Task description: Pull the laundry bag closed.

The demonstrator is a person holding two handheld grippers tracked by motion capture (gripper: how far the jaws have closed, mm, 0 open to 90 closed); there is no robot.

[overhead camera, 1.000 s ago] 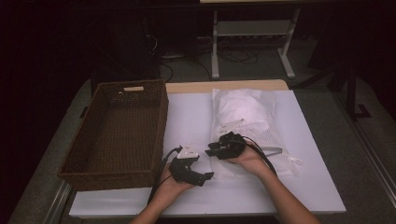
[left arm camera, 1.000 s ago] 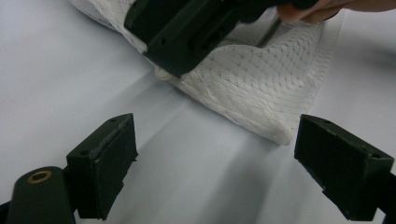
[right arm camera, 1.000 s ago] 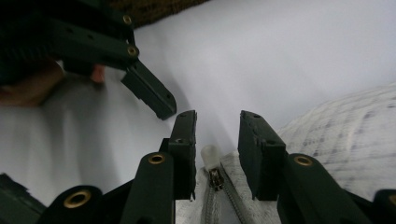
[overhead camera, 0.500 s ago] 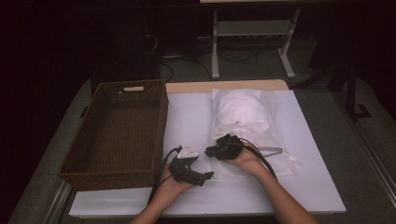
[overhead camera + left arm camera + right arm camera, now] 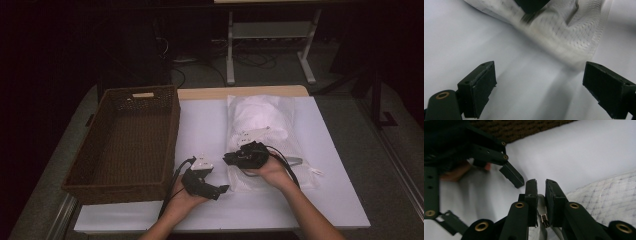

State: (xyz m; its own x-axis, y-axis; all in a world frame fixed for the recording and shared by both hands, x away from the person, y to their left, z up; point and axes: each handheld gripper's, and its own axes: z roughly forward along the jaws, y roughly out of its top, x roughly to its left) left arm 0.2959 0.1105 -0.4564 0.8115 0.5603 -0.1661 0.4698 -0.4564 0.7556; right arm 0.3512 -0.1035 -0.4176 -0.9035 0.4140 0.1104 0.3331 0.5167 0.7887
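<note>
Right gripper view: right gripper (image 5: 541, 202) pinching mesh bag's (image 5: 604, 197) zipper pull (image 5: 544, 218).

The right tool (image 5: 231, 159) has just closed its jaws, which now pinch the zipper pull (image 5: 544, 219) of the white mesh bag (image 5: 260, 127). It has edged slightly toward the bag's near left corner.

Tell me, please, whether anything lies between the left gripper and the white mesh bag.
Nothing visible does: only bare white table lies between the open left gripper and the near edge of the mesh bag.
</note>
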